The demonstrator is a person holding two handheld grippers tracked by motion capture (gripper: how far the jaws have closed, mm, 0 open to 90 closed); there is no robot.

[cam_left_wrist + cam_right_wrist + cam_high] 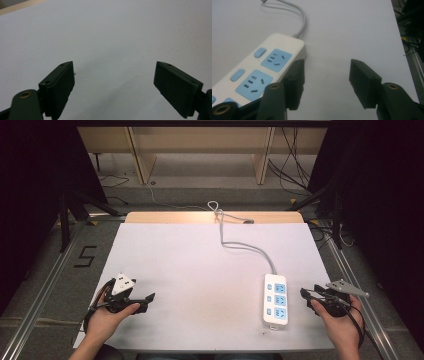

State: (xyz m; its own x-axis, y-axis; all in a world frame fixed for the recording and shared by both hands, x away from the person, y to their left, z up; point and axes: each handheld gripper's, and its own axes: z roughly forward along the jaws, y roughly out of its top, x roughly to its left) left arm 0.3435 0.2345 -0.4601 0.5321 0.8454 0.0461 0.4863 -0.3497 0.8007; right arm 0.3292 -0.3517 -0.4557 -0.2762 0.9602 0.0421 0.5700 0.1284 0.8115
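Power strip (275, 299) looks rigid, smooth plastic, light; I'd pinch its long sides mid-body. Right hand-held gripper (325, 82) spread wide beside it, left hand-held gripper (115, 87) wide over bare worktop (200, 270).

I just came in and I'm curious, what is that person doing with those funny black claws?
A person sits at a white table with a gripper in each hand. The left gripper has its jaws open over bare table. The right gripper is open too, just beside a white power strip with blue sockets. Nothing is being held.
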